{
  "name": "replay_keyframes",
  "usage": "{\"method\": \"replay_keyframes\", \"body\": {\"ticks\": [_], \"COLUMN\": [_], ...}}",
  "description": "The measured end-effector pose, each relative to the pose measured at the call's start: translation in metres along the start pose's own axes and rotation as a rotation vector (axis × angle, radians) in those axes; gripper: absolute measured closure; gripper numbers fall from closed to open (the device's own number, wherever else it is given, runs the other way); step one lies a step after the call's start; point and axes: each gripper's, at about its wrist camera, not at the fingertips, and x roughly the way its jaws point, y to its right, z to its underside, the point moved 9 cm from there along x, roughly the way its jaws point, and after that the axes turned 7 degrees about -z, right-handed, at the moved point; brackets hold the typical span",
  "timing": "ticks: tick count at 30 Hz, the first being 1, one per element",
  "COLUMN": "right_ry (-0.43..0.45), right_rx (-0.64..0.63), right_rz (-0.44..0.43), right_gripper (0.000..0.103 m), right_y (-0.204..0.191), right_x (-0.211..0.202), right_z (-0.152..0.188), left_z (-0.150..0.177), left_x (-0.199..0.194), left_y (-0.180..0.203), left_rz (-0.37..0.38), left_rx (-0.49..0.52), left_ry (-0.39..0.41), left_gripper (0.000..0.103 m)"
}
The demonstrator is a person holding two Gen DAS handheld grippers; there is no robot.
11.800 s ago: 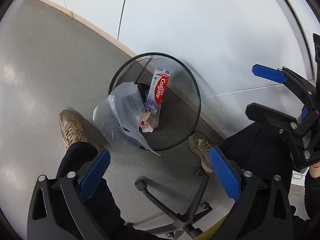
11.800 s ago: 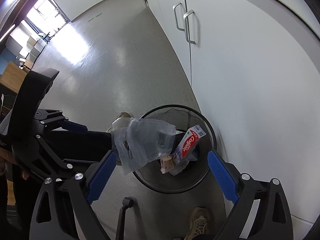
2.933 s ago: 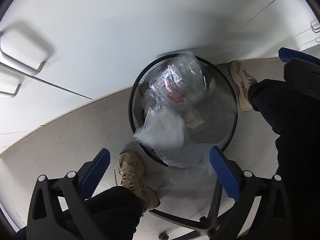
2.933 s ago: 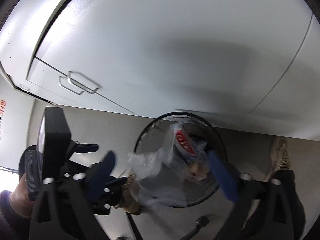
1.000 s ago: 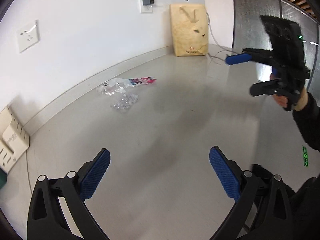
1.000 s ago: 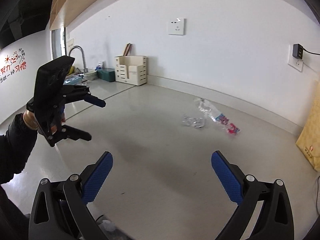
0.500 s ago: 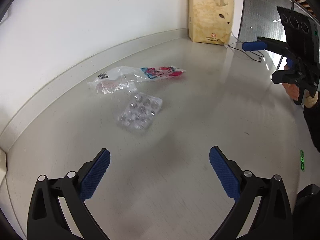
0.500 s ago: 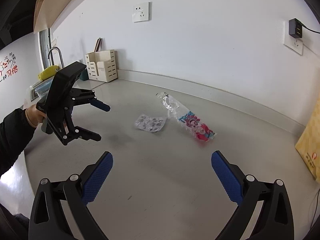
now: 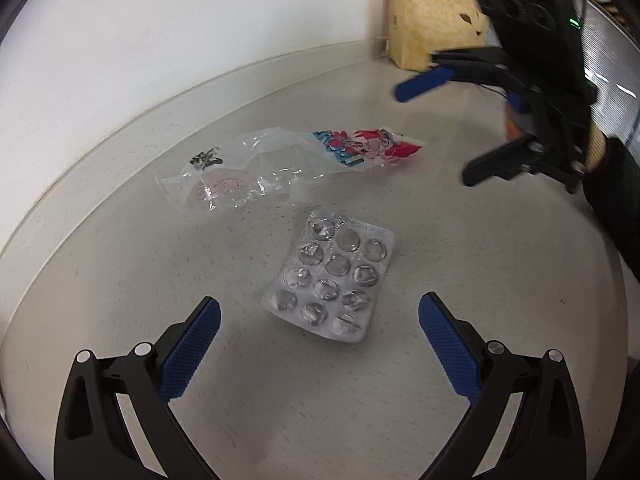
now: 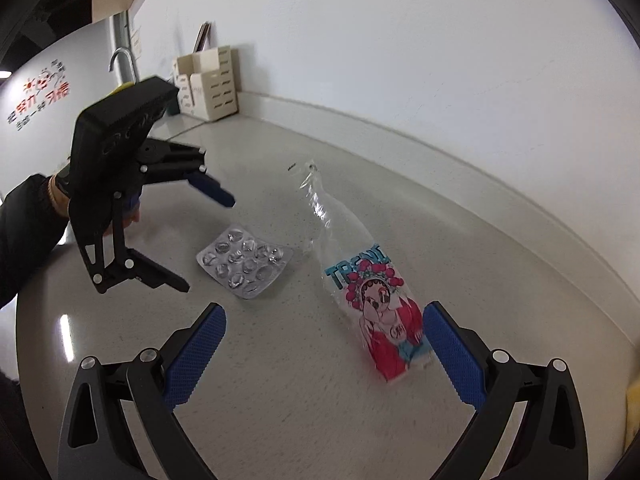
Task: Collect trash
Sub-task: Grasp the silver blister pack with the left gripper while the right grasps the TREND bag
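An empty silver blister pack (image 9: pixel 332 278) lies on the grey countertop (image 9: pixel 120 288), just ahead of my open left gripper (image 9: pixel 320 340). Behind it lies a clear plastic wrapper (image 9: pixel 288 168) with a red and blue printed end. In the right wrist view the wrapper (image 10: pixel 372 300) lies ahead of my open right gripper (image 10: pixel 324 344), its printed end close to the right finger. The blister pack (image 10: pixel 245 260) lies to its left, with the left gripper (image 10: pixel 200 236) open just above it. The right gripper (image 9: pixel 460 124) also shows in the left wrist view, open, beyond the wrapper.
A white wall with a raised edge strip (image 9: pixel 200 80) runs behind the trash. A tan paper bag (image 9: pixel 432 8) stands in the corner at the right. A cream organiser (image 10: pixel 208 84) and a tap (image 10: pixel 120 64) stand further along the counter to the left.
Both grippers have moved closer to the trash on the counter. The blister pack now lies just ahead of the left fingers, the wrapper's printed end by the right finger.
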Motion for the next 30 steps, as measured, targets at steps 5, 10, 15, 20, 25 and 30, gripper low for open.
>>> {"method": "replay_keyframes", "body": {"ticks": [5, 10, 15, 20, 25, 30], "right_ry": [-0.021, -0.061, -0.091, -0.1, -0.122, -0.104], "right_rx": [-0.038, -0.08, -0.092, -0.087, -0.054, -0.022], "right_rz": [-0.039, -0.039, -0.05, -0.06, -0.073, -0.077], "right_gripper": [0.004, 0.004, 0.004, 0.005, 0.034, 0.068], "right_y": [0.017, 0.021, 0.024, 0.026, 0.033, 0.038], "right_x": [0.02, 0.039, 0.05, 0.056, 0.064, 0.059], "right_z": [-0.006, -0.008, -0.009, -0.009, -0.011, -0.012], "left_z": [0.0, -0.003, -0.002, -0.008, -0.009, -0.01], "left_x": [0.009, 0.008, 0.014, 0.016, 0.012, 0.01], "left_y": [0.0, 0.001, 0.009, 0.01, 0.016, 0.018], "left_rz": [0.037, 0.05, 0.07, 0.049, 0.052, 0.038], "left_rx": [0.062, 0.105, 0.134, 0.135, 0.165, 0.196], "left_ry": [-0.007, 0.018, -0.005, 0.014, 0.02, 0.039], "left_gripper": [0.004, 0.004, 0.012, 0.037, 0.045, 0.052]}}
